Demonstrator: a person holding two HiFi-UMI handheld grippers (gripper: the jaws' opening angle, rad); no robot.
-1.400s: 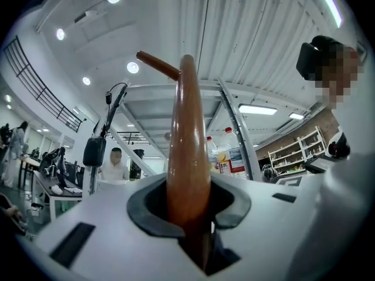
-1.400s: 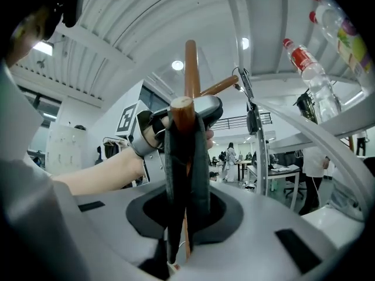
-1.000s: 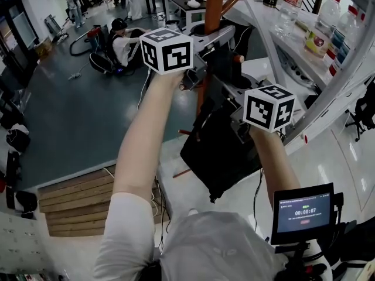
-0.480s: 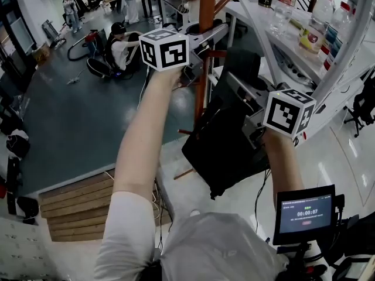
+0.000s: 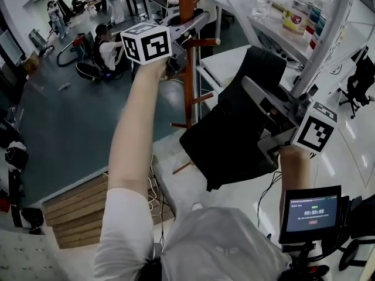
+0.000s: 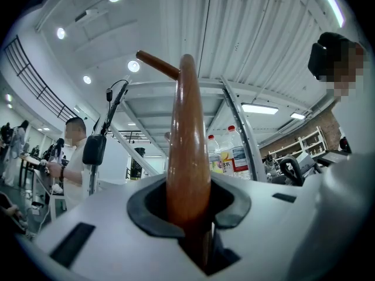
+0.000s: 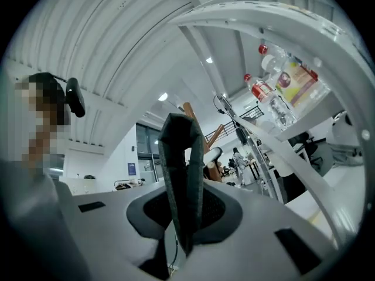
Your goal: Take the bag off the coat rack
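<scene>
The black bag hangs in the air just right of the coat rack, slung from its strap, which I hold in the right gripper. In the right gripper view the jaws stand narrow and pinch the folded grey strap upright between their pads. From the head view the top of the bag sits apart from the brown pole. Its lower corner comes close to a low peg, and I cannot tell whether the two touch. My left gripper is raised high on the pole; in the left gripper view the jaws are clamped round the polished wood, with one peg slanting off above them. Behind the bag, plastic bottles line a white shelf at upper right. A small screen glows at lower right, and the dark floor spreads away to the left.
</scene>
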